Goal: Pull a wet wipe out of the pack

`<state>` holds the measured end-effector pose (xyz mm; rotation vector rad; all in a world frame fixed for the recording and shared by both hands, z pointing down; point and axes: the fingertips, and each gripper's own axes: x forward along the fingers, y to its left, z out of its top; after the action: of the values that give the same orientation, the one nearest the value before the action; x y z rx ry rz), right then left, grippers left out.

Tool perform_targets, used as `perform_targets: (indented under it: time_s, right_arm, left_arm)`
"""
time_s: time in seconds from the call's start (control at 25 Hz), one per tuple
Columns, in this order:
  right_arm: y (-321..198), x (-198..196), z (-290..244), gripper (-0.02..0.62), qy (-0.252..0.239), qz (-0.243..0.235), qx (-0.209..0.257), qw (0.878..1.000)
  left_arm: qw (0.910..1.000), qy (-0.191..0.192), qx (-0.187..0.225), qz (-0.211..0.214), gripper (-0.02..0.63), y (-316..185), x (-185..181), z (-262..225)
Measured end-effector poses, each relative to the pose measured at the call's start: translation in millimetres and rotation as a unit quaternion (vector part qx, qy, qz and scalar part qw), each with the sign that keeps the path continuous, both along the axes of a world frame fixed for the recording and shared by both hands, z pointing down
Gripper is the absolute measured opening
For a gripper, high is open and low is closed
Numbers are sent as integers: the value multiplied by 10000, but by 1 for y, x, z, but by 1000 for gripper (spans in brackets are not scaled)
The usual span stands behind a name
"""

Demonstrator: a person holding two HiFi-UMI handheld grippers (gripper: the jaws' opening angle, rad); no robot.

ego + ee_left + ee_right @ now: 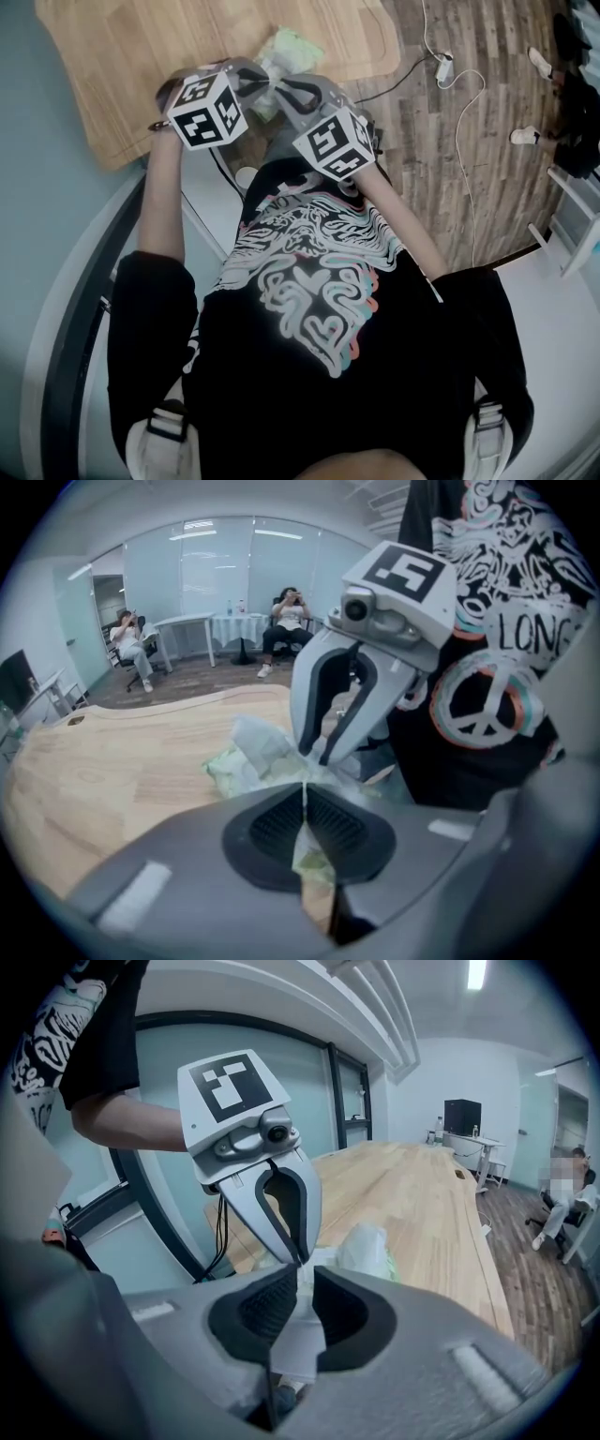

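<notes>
The left gripper (305, 797) was pressed shut on a crumpled, pale green bit of the pack (246, 757), with film showing between its ribbed pads. The right gripper (298, 1283) faced it almost tip to tip, its jaws pinching the white wet wipe (298, 1330), which hung as a flat sheet down between its pads. In each gripper view the other gripper's tips stood just in front, right over the pack, so the two had little spare room between them.

The pack lay on the wooden table (141, 56), close to the edge nearest the person and not far from the table's rounded corner. Its green-and-white wrapper was bunched up rather than flat. Beyond it the light wood ran on bare and wide, leaving open room on the far side and along the table's length. On the near side the person's arms and black printed shirt (309, 281) crowded in behind both marker cubes.

A black cable (220, 1241) dropped from the table's near edge beside a dark-framed glass wall. To the right of the table the floor (487, 187) was wood plank, with a white cord (459, 122) trailing across it. Farther off, two people sat in chairs (131, 644) near small white tables along a glass partition, and another person (562, 1199) sat at the far right of the room.
</notes>
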<state>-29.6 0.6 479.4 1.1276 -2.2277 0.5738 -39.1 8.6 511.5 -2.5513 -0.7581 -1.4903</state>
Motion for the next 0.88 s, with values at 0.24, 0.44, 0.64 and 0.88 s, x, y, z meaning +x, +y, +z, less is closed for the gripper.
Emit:
perform_targets:
  time_s: [0.24, 0.44, 0.64, 0.88]
  right_arm:
    - [-3, -3, 9, 74, 148, -63, -123, 9998]
    - [-6, -6, 16, 74, 233, -159, -212, 9994]
    - [-9, -8, 20, 72, 304, -290, -303, 9987]
    - [-11, -13, 21, 29, 389, -488, -333, 9975]
  left_arm:
    - [10000, 55, -27, -46, -2, -5, -1, -3]
    - [9999, 93, -92, -92, -2, -7, -1, -4]
    - [9997, 126, -205, -98, -2, -5, -2, -10]
    - [9996, 161, -244, 18, -2, -3, -4, -14]
